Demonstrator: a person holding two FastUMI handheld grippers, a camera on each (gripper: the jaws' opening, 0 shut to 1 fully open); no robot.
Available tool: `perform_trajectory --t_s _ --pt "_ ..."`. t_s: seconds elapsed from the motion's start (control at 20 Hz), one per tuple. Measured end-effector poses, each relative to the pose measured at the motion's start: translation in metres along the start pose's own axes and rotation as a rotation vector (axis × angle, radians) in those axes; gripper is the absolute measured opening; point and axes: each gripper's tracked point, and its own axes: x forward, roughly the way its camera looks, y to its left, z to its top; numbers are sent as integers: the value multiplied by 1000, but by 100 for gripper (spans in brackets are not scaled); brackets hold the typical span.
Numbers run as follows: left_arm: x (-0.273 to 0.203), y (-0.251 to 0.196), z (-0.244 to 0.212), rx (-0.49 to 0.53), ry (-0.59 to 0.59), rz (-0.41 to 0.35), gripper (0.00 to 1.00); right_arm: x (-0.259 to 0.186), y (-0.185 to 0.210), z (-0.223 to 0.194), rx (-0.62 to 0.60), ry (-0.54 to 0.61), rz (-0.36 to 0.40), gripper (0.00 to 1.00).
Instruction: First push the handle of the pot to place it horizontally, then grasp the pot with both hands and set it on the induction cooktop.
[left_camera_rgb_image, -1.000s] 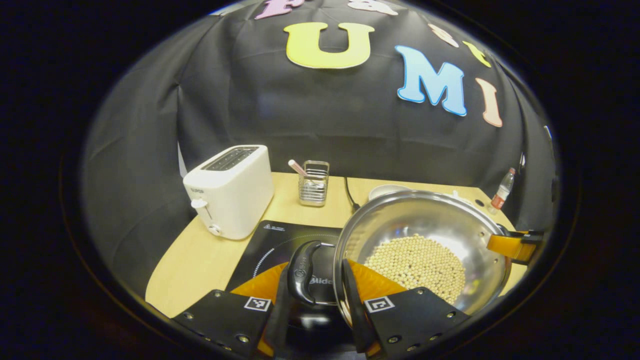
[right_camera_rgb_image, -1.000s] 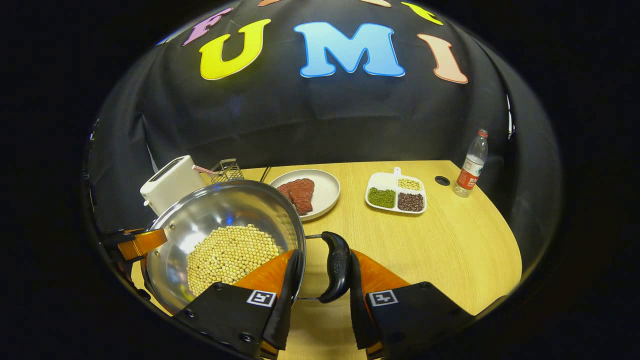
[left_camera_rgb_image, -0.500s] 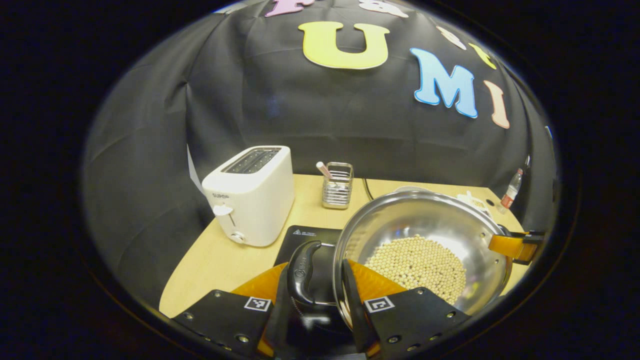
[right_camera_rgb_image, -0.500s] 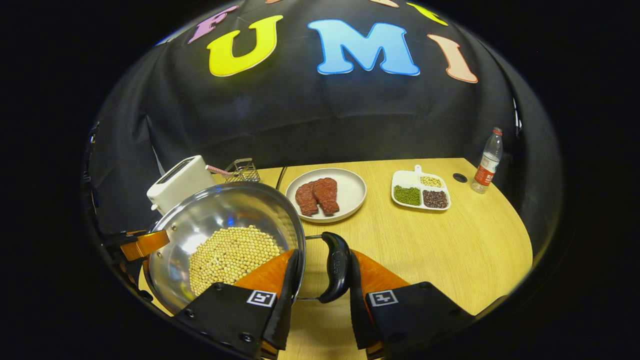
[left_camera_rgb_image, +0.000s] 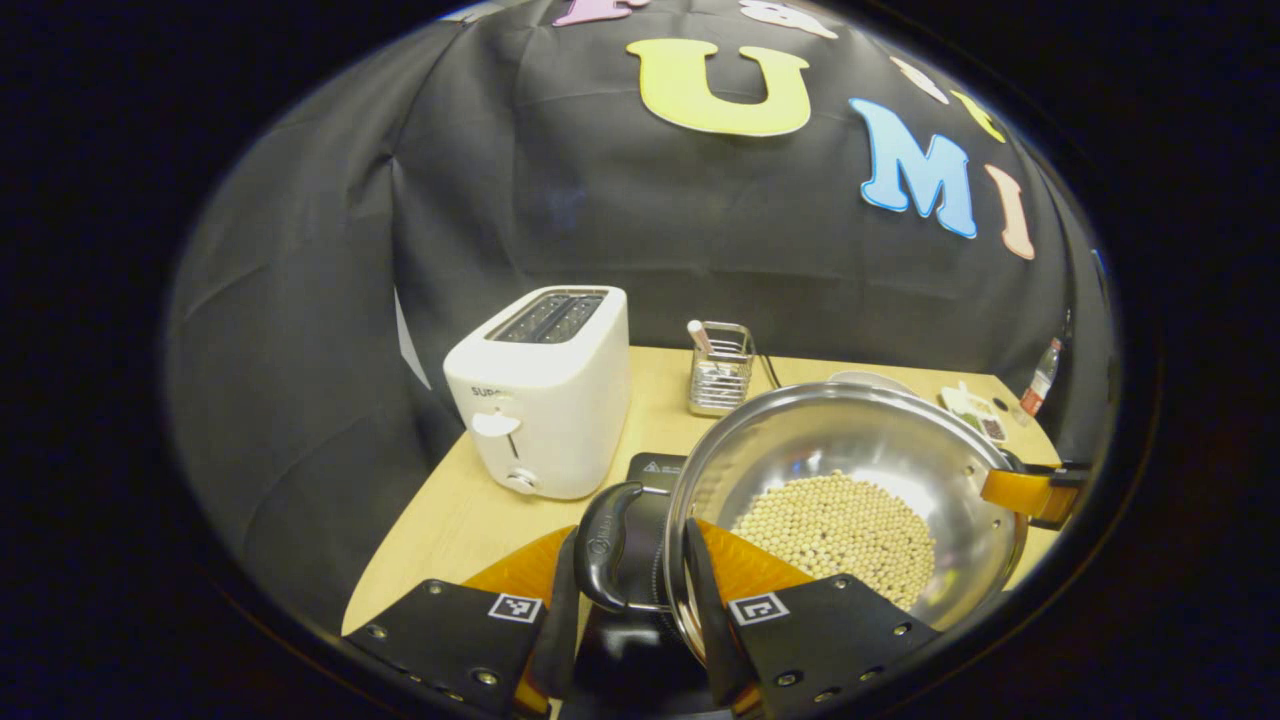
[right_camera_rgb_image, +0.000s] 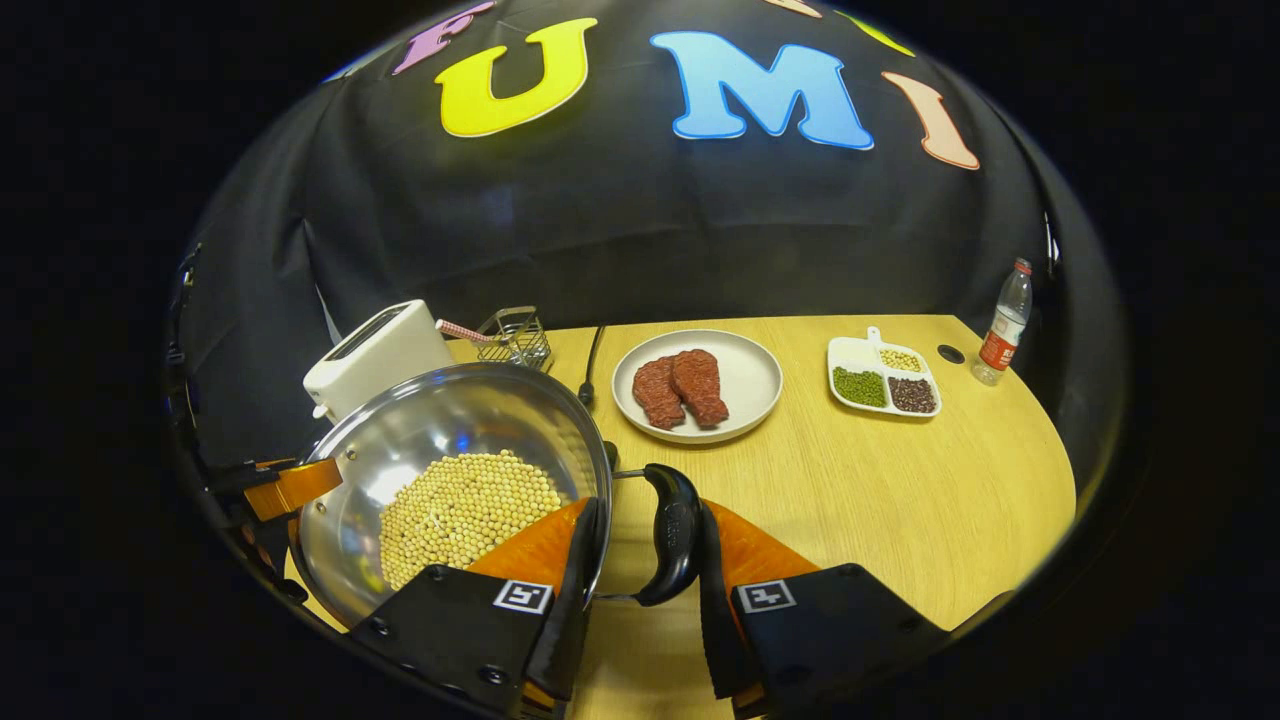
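Pot (left_camera_rgb_image: 850, 480) of soybeans, each side handle clamped by the left gripper (left_camera_rgb_image: 632, 640) and right gripper (right_camera_rgb_image: 634, 625), has travelled toward the toaster (left_camera_rgb_image: 545, 390), now partly over the induction cooktop (left_camera_rgb_image: 655, 470), so lowering seems imminent.

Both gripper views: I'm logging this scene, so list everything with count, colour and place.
pot: 1, steel, holding pale beans, carried by its handles
induction cooktop: 1, black, below the pot
toaster: 1, white, table's left
wire holder: 1, metal, behind the cooktop
plate: 1, white, two red meat pieces
divided dish: 1, white, three bean kinds
bottle: 1, clear, far right
left gripper: jaws on a black handle
right gripper: jaws on the other handle
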Motion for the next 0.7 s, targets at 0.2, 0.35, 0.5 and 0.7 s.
perform_trajectory --t_s 0.2,0.35,0.5,0.7 --pt "7 9 -9 -11 20 -1 53 4 7 -9 -2 18 3 53" --pt "9 9 -12 -19 10 -3 50 6 6 -9 -5 20 -1 49" --pt "8 14 -11 -14 -10 21 57 5 10 -8 -9 13 28 58" --pt "-23 13 34 15 -156 67 90 -31 2 39 -31 -170 24 98"
